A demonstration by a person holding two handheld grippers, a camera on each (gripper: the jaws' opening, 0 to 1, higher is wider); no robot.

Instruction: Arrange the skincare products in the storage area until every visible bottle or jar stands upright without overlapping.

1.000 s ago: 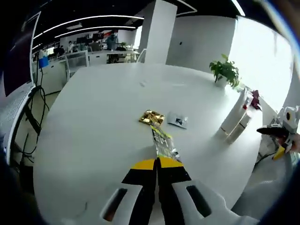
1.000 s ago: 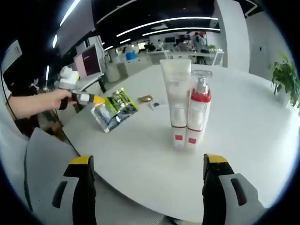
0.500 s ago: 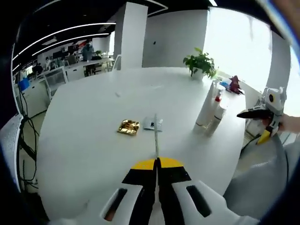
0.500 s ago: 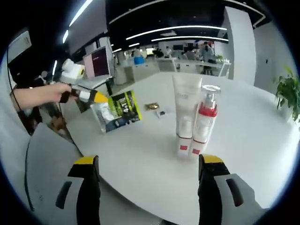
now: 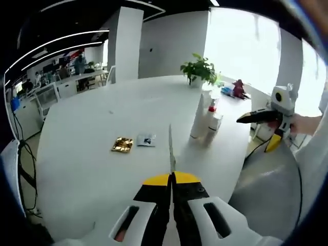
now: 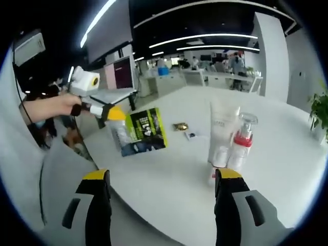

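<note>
Above table (image 6: pixel 169 189), L claw (image 6: pixel 114 114) lifted sachet (image 6: pixel 143 130) higher, R claw (image 6: pixel 159 177) apart

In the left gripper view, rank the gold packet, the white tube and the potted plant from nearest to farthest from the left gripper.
From the left gripper:
1. Gold packet, on the table, ahead to the left.
2. White tube, standing to the right beside the pump bottle.
3. Potted plant, at the far edge.

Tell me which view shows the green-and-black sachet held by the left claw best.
The right gripper view: the sachet faces that camera flat, so its printed front is visible, pinched at one edge by the left claw above the table. In the left gripper view the sachet is edge-on, a thin sliver rising from the shut claw.
</note>
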